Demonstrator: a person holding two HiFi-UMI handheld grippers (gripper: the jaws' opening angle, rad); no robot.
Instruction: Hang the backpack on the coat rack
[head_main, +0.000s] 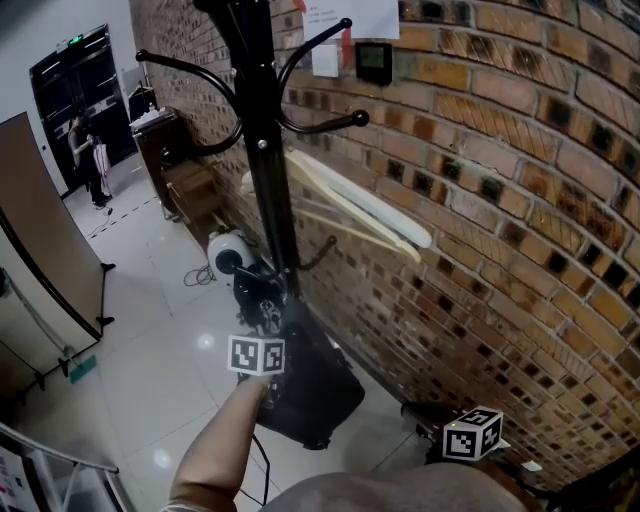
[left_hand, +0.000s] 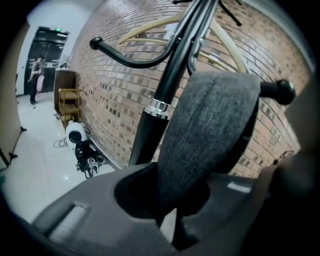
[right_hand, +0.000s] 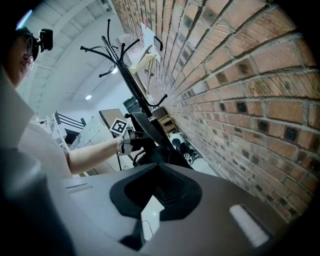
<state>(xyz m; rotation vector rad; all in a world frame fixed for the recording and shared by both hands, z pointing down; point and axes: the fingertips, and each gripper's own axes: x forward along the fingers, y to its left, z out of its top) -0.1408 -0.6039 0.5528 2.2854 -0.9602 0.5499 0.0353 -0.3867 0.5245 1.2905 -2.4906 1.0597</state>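
Note:
The black coat rack (head_main: 265, 150) stands against the brick wall, its curved hooks (head_main: 330, 122) spreading at the top. The black backpack (head_main: 312, 392) sags low beside the pole's foot. My left gripper (head_main: 272, 325), under its marker cube, is shut on a wide grey backpack strap (left_hand: 210, 135) that rises from the jaws in front of the pole (left_hand: 160, 120). In its own view the left gripper (left_hand: 172, 220) pinches the strap's lower end. My right gripper (head_main: 425, 418) hangs low at the right, away from the bag; in its own view it (right_hand: 150, 220) is shut with nothing in it.
Cream wooden hangers (head_main: 350, 205) hang from the rack. A white round device (head_main: 228, 252) with cables lies on the floor by the wall. A wooden cabinet (head_main: 190, 180) stands further back, a brown partition (head_main: 40, 240) at left. A person (head_main: 90, 160) stands far off.

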